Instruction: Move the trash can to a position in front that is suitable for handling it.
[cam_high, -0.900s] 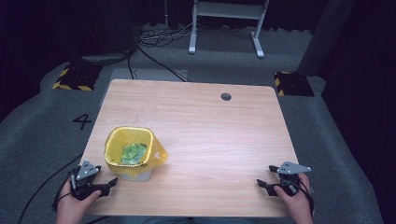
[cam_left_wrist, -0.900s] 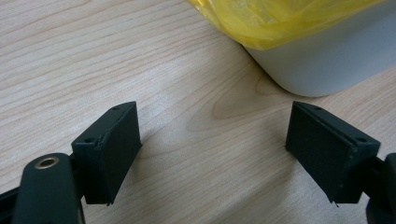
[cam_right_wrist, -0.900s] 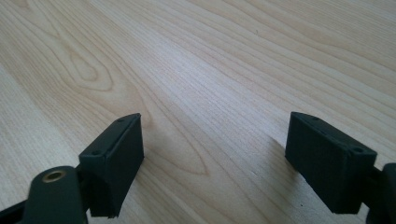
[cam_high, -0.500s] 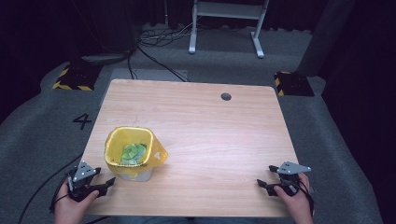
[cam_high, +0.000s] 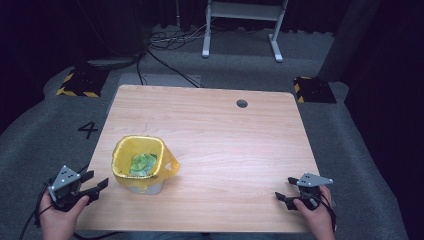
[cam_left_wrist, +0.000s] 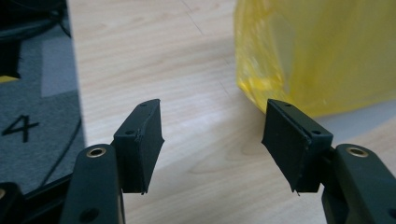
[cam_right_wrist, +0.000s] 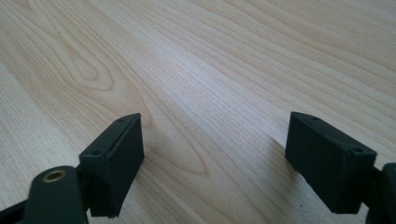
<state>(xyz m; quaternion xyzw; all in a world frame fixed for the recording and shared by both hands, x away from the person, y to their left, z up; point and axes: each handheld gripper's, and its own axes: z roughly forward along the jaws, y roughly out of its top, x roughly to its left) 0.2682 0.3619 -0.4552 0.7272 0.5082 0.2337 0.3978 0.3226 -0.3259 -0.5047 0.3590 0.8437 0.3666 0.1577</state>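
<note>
A small white bin lined with a yellow bag stands near the front left of the wooden table, with green scraps inside. My left gripper is at the table's front left corner, just left of the bin, open with nothing between its jaws. In the left gripper view the left gripper hovers low over the wood with the yellow bag close ahead on the right. My right gripper rests near the front right corner, open and empty. In the right gripper view the right gripper frames bare wood.
A round cable hole sits near the table's far edge. On the grey floor at left there is a painted 4. Yellow-and-black blocks lie beyond the far corners, with cables and a metal stand at the back.
My left gripper has drifted slightly to the left and away from the front edge. The right gripper and the bin have not moved.
</note>
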